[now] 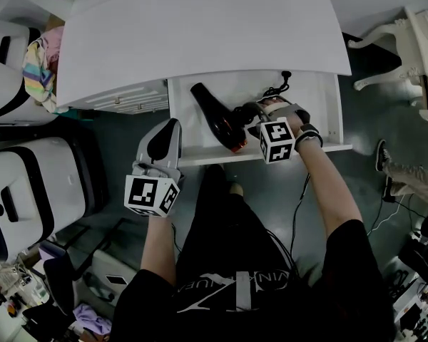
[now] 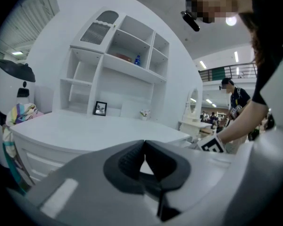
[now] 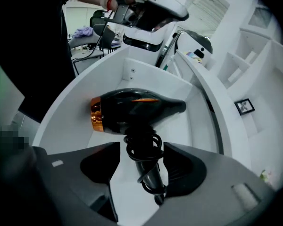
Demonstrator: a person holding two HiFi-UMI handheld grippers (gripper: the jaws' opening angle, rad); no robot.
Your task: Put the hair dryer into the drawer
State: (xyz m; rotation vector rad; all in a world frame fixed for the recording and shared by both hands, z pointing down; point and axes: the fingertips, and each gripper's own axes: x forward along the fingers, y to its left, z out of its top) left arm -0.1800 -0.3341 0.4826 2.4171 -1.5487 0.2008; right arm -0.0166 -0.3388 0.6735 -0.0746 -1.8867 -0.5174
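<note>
Plainly the placing step is at its end. The hair dryer (image 1: 217, 116) lies on the floor of the open drawer (image 1: 200, 157), its body crosswise just ahead of the right gripper (image 1: 262, 114). Its handle, wound with the black cord (image 3: 142, 147), runs back between that gripper's jaws. Those jaws stand wide apart, released. A clear gap shows on one side of the handle; on the other, the handle's end lies close to the pad, and I judge it is not being pressed.

The left gripper (image 1: 172, 125) hangs to the side of the right one, outside the drawer and just in front of its front edge, clenched tip to tip on nothing. Ahead of it are only the white desk top (image 2: 99, 131) and the shelves (image 2: 118, 60).

As I read it, the next move is to draw the right gripper up and back off the handle without snagging the cord loops. The drawer may then want pushing shut, though the task asks only that the dryer go in.

From the head view, the right gripper's marker cube and the hand cover the handle and the jaws. Whether the handle's end actually touches the nearer pad I cannot settle. A dark tail of cord shows beyond the right gripper at the drawer's back; whether all of it lies inside is unclear. The left gripper view shows neither drawer nor dryer.
</note>
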